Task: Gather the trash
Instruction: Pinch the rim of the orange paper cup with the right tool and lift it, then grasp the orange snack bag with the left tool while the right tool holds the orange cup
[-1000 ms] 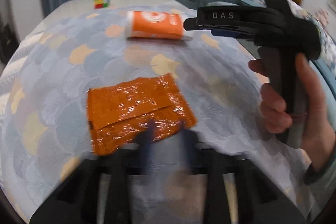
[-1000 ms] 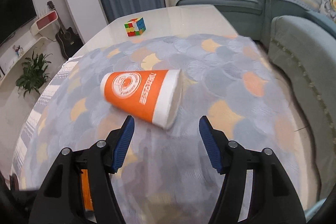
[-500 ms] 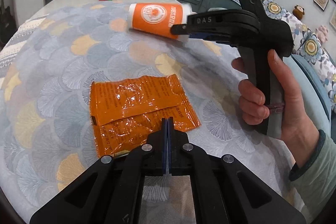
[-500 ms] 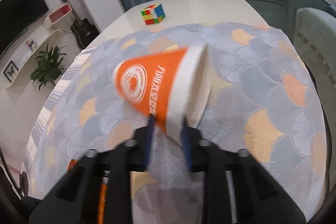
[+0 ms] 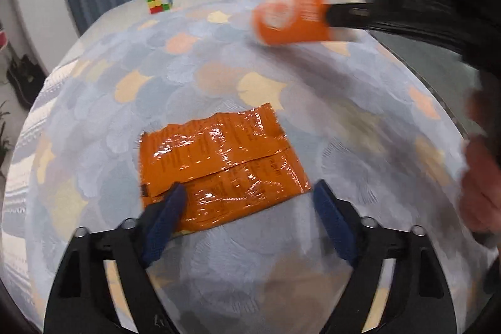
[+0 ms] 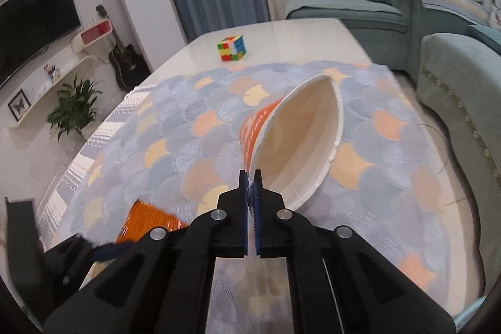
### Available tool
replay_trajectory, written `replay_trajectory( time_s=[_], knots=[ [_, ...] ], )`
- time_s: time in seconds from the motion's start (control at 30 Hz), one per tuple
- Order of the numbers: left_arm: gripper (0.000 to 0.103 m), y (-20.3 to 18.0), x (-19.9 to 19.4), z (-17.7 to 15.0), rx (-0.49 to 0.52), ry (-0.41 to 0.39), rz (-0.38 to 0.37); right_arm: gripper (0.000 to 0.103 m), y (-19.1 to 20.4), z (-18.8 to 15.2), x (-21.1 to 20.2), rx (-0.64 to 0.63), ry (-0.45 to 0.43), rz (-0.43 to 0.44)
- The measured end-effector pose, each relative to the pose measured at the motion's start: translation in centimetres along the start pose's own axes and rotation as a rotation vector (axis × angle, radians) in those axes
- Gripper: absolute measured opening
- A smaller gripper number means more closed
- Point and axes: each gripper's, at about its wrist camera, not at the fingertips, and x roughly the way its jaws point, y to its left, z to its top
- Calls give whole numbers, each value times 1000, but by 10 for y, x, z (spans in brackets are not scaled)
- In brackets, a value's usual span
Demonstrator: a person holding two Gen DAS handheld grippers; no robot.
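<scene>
An orange foil wrapper lies flat on the patterned tablecloth. My left gripper is open, its blue fingers on either side of the wrapper's near edge. My right gripper is shut on the rim of an orange and white paper cup, squashing it and holding it above the cloth. The cup also shows blurred at the upper right of the left wrist view. The wrapper peeks out at the lower left of the right wrist view.
A colourful puzzle cube sits on the bare far end of the table. A grey-green sofa stands to the right. A fridge, a guitar and a plant are to the left.
My right gripper closed on the cup's rim and lifted it off the cloth. My left gripper, shut half a second ago, has opened around the wrapper's near edge.
</scene>
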Motion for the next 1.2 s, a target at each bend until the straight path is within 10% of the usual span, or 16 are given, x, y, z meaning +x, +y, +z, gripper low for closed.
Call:
replay_trajectory(
  time_s=[0.27,0.6,0.7,0.77,1.0,1.2],
  knots=[
    [0,18,-1,10,-37,-6,-66,2,-12,-17,-74,25,-76,-35],
    [0,43,-31,1,-131,-56,-215,2,-30,-44,-153,86,-145,-78],
    [25,60,-34,7,-133,-61,-175,2,-38,-50,-170,103,-150,-94],
    [69,79,-30,13,-155,-71,-180,2,-42,-55,-178,111,-151,-96],
    [76,83,8,23,-81,38,-273,2,-45,-65,-180,125,-142,-92],
    [95,34,11,8,106,44,-158,2,-40,-69,-177,124,-134,-79]
  ],
)
